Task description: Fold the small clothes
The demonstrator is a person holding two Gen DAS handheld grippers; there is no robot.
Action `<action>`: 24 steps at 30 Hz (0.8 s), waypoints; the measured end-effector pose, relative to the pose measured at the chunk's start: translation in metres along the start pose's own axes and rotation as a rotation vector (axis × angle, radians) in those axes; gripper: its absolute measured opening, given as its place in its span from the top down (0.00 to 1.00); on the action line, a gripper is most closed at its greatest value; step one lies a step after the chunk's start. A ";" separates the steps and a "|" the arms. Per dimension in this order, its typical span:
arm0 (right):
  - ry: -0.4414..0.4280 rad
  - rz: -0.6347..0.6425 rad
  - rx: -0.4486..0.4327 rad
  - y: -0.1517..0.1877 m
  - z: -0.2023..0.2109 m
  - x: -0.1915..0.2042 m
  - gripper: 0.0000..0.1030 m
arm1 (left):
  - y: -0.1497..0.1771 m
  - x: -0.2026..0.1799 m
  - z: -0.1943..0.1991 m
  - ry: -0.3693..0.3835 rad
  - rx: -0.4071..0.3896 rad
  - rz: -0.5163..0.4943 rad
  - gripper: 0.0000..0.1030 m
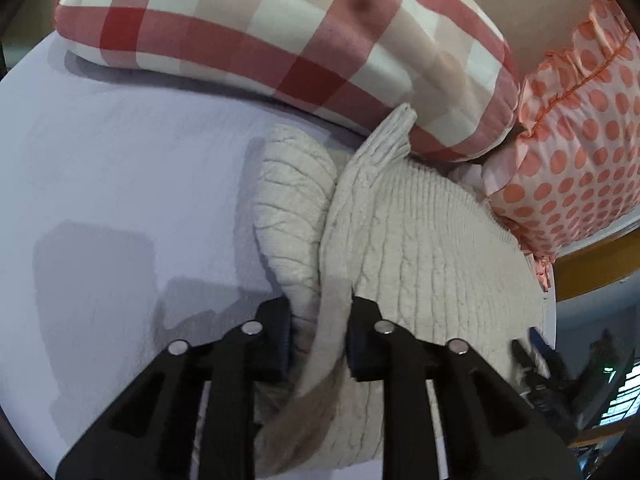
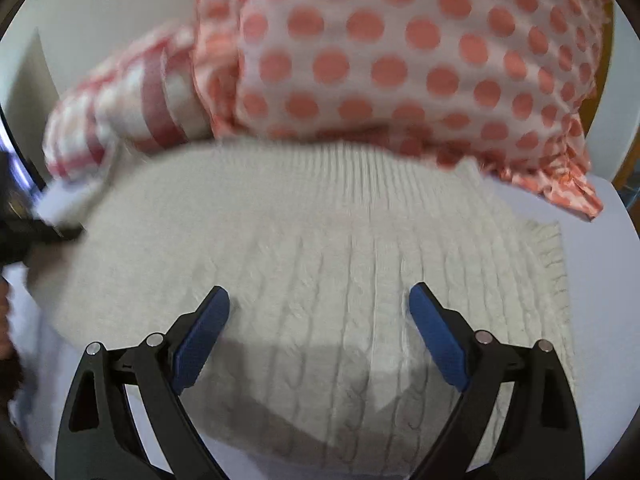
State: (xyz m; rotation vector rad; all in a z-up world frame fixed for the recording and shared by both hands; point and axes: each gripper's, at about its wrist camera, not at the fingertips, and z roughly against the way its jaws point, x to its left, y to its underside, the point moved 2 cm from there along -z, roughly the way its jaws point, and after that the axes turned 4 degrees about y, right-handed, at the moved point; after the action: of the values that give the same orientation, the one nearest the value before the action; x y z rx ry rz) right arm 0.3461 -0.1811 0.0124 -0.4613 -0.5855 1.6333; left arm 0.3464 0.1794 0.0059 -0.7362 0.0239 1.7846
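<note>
nearest in the left wrist view, the left gripper has its black jaws clamped on a raised fold of the cream cable-knit sweater, the pinched fabric standing up between the two pads and trailing down below them. to the left of that fold a loose, rounded part of the same sweater, possibly a sleeve, lies bunched on the pale lavender bed sheet. the rest of the knit spreads flat to the right across the sheet. at the far right edge of this view the other gripper shows as a dark, blurred shape just past the sweater's border.

in the right wrist view, the right gripper hovers low over the sweater with its jaws wide apart, the blue pads holding nothing, and its shadow falls on the knit directly beneath. the sweater's ribbed band lies at the far side, and a fringed-looking edge shows at the right on the bed sheet.

beyond the sweater, a white pillow with coral polka dots and a ruffled trim touches the ribbed band and seems to overlap it. beside it, further left, lies a red, beige and white checked pillow, with one tip of the sweater resting against its lower edge.
</note>
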 end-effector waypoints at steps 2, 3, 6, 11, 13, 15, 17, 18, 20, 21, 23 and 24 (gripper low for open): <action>0.026 0.035 -0.022 0.002 -0.001 0.004 0.05 | 0.001 -0.008 0.005 0.003 -0.010 -0.020 0.85; 0.027 0.036 -0.016 0.001 -0.002 0.005 0.05 | 0.000 -0.015 0.011 0.022 -0.017 -0.027 0.86; 0.001 0.025 -0.003 -0.002 -0.003 0.002 0.05 | -0.001 -0.057 0.025 0.049 -0.043 -0.093 0.86; -0.068 -0.062 -0.027 0.002 0.024 -0.022 0.05 | 0.006 -0.153 0.036 0.056 -0.057 -0.221 0.87; -0.085 -0.123 -0.066 0.009 0.044 -0.048 0.05 | 0.010 -0.191 0.033 0.081 -0.048 -0.249 0.88; -0.085 -0.165 -0.091 0.017 0.058 -0.072 0.05 | 0.016 -0.231 0.025 0.096 -0.041 -0.296 0.88; -0.057 -0.206 -0.112 0.030 0.072 -0.099 0.05 | 0.029 -0.278 0.005 0.132 -0.009 -0.337 0.88; -0.042 -0.224 -0.118 0.036 0.077 -0.110 0.05 | 0.034 -0.293 -0.003 0.147 0.006 -0.352 0.88; -0.008 -0.265 -0.121 0.048 0.082 -0.133 0.05 | 0.051 -0.322 -0.026 0.167 0.050 -0.376 0.88; 0.001 -0.280 -0.121 0.051 0.083 -0.142 0.05 | 0.063 -0.336 -0.046 0.164 0.085 -0.392 0.88; 0.025 -0.319 -0.115 0.061 0.085 -0.163 0.05 | 0.081 -0.349 -0.078 0.143 0.141 -0.400 0.88; 0.037 -0.342 -0.111 0.066 0.085 -0.173 0.05 | 0.091 -0.353 -0.097 0.123 0.172 -0.404 0.88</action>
State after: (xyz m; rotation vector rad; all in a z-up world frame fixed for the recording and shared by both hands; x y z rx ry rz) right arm 0.2677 -0.3682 0.0337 -0.4444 -0.6898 1.2692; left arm 0.3673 -0.1918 0.0689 -0.6716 0.1029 1.3341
